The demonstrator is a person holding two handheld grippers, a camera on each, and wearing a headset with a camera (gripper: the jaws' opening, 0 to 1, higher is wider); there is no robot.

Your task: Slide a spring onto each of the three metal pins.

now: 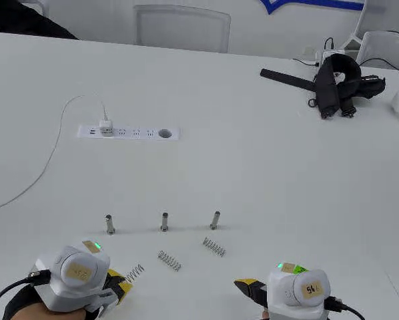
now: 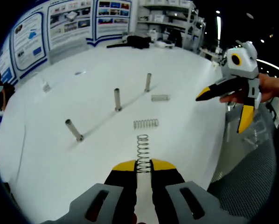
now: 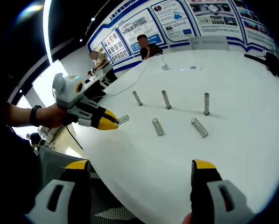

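Left gripper view: the left gripper is pinched shut on the near end of one spring, while the right gripper gapes wide, empty. The nearest pin stands upright to the left. I'd line the coil's free end over its tip, then lower gently.

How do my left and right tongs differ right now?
The left tongs are shut on the end of a spring; the right tongs are spread wide and empty. In the head view, the left tongs sit in front of the left pin, while the right tongs sit a little to the right of the right pin. Both have yellow tips and point toward the row of pins, none of which has a spring on it yet.
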